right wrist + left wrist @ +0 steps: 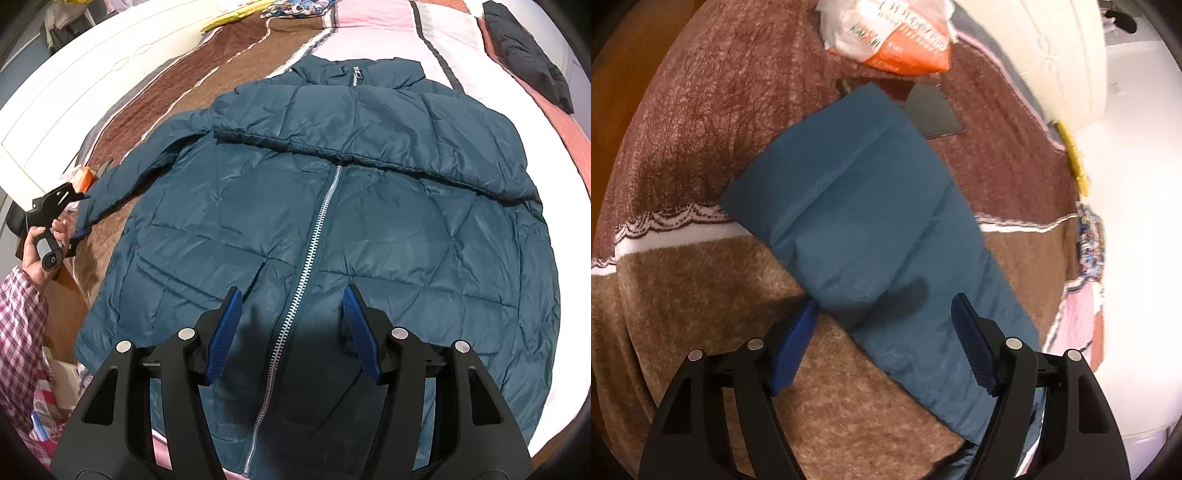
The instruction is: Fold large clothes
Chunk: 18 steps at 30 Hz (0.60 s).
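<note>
A teal puffer jacket lies front-up and zipped on the bed, collar at the far end. Its right sleeve is folded across the chest. Its left sleeve stretches out over the brown blanket. My left gripper is open, its blue pads either side of the sleeve near the cuff; it also shows in the right wrist view by the sleeve end. My right gripper is open and empty, hovering over the jacket's hem around the zipper.
A brown and pink striped blanket covers the bed. An orange and white plastic bag and a dark flat item lie beyond the sleeve. A black garment lies at the far right. A white headboard runs along the left.
</note>
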Each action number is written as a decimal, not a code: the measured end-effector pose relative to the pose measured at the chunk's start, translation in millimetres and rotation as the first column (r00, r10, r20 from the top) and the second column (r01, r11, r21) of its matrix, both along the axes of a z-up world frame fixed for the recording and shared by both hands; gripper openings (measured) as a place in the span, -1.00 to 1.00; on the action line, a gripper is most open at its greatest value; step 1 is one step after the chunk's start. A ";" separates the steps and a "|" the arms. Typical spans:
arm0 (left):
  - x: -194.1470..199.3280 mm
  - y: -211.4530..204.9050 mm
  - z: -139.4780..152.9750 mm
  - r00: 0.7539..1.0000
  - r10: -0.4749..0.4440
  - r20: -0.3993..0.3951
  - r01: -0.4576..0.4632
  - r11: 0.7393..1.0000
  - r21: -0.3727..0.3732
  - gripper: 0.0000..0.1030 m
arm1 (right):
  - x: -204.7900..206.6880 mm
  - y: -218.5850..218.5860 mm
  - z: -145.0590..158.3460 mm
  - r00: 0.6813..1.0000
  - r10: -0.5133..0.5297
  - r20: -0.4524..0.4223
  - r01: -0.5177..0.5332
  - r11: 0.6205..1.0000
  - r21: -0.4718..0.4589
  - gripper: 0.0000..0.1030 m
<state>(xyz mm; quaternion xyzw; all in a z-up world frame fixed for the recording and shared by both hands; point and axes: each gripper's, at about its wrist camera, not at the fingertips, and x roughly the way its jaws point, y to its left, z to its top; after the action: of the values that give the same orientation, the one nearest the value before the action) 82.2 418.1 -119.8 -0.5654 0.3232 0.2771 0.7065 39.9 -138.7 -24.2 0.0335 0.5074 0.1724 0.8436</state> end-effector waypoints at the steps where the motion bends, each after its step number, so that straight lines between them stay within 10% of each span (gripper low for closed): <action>1: 1.1 1.9 -3.8 1.000 0.009 -0.013 -0.009 1.000 -0.011 0.21 | 0.6 -0.3 -0.4 1.000 -0.002 -0.002 0.002 1.000 0.000 0.11; 5: 2.5 7.3 -5.0 0.999 0.029 -0.042 -0.029 1.000 0.008 -0.29 | 0.6 -1.4 1.0 1.000 -0.005 0.003 0.005 1.000 -0.003 0.11; 7: 4.8 6.0 7.0 1.000 -0.004 -0.026 0.006 0.997 0.074 -0.85 | 0.8 -3.0 2.4 1.000 -0.010 0.009 0.010 1.000 -0.004 0.11; 13: 5.2 -15.3 74.5 0.995 -0.093 0.039 0.077 0.951 0.301 -0.90 | 1.5 -14.6 6.4 0.999 -0.041 0.021 0.041 0.999 0.011 0.11; 18: 15.5 -60.6 166.7 0.962 -0.252 0.109 0.157 0.829 0.537 -0.90 | 1.3 -33.1 16.7 0.995 -0.081 0.063 0.080 0.997 0.025 0.11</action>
<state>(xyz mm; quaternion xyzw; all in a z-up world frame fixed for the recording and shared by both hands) 97.7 357.5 46.9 -0.3359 0.2311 0.2263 0.8846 41.2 -171.8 -7.4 0.0576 0.4763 0.1449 0.8654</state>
